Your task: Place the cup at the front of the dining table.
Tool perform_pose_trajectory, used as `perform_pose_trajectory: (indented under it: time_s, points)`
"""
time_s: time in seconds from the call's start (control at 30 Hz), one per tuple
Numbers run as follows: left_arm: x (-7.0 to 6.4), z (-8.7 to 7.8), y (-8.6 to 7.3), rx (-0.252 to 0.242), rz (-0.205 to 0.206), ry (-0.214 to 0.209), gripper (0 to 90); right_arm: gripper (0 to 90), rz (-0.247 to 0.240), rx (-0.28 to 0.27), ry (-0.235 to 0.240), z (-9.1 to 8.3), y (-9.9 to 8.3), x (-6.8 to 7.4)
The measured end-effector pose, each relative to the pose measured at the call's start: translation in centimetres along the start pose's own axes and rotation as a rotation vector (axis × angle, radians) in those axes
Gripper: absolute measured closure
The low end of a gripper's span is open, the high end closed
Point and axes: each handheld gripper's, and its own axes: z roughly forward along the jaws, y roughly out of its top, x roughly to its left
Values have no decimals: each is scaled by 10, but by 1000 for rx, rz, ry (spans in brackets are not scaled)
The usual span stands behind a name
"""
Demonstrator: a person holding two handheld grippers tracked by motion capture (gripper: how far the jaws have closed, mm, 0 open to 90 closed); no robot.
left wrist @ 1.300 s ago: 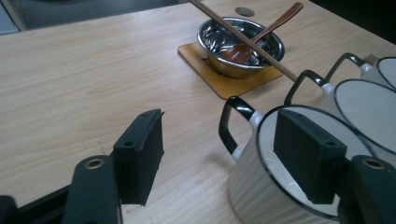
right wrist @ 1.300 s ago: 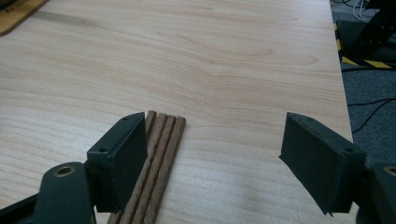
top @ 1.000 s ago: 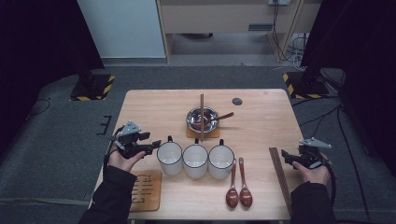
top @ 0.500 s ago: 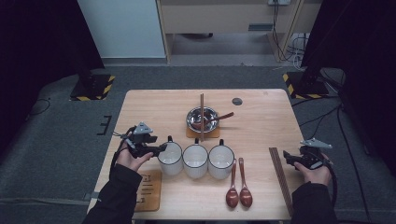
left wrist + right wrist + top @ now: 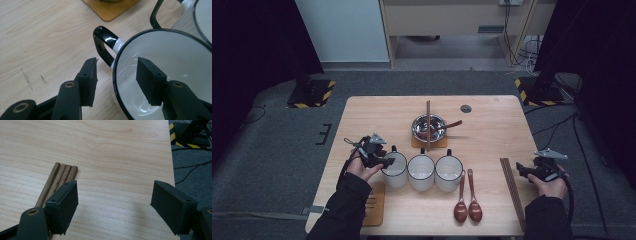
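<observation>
Here left gripper (image 5: 116, 72) jaws apart astride upright mug (image 5: 170, 72) rim, handle toward far edge; right gripper (image 5: 113, 205) jaws apart.

Left gripper (image 5: 116, 75) stood astride the rim of the leftmost mug (image 5: 395, 169), jaws apart, one inside, one outside by the black handle (image 5: 103, 45). Hemmed at 3 o'clock by the middle mug (image 5: 421, 172) and the right mug (image 5: 448, 172), the row close-packed. Blocked at 12 o'clock by the steel bowl (image 5: 428, 126) on its mat. Open bare wood at 9 o'clock. Right gripper (image 5: 113, 201) hung wide open over bare table (image 5: 492, 125), chopsticks (image 5: 56, 182) just at 9 o'clock, table edge at 3 o'clock.
</observation>
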Motion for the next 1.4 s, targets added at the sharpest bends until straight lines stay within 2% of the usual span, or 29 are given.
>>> perform_pose_trajectory:
  time_s: [0.1,0.23,0.33,0.73,1.07,1.13,1.23,1.33,1.4]
  points:
    - [0,4,-1,19,-2,6,520,215,1,6,-5,1,-1,-2]
    - [2,7,-2,37,-32,-15,539,213,2,11,-6,2,-3,-3]
    - [2,9,-2,56,-31,-11,554,212,2,19,-4,3,-4,-4]
    - [4,14,-2,79,-48,-14,616,209,-7,33,-12,5,-5,-3]
    - [6,16,-2,110,-76,-43,718,209,-1,35,-8,7,-6,-5]
    - [5,16,-1,112,-78,-36,756,209,-4,32,-9,6,-6,-6]
    - [3,16,1,121,-60,-13,790,209,3,33,-11,6,-6,-5]
    - [2,16,1,125,-64,-8,794,209,-6,36,-11,6,-7,-5]
    - [2,16,1,128,-49,-3,796,206,-5,35,-14,6,-7,-5]
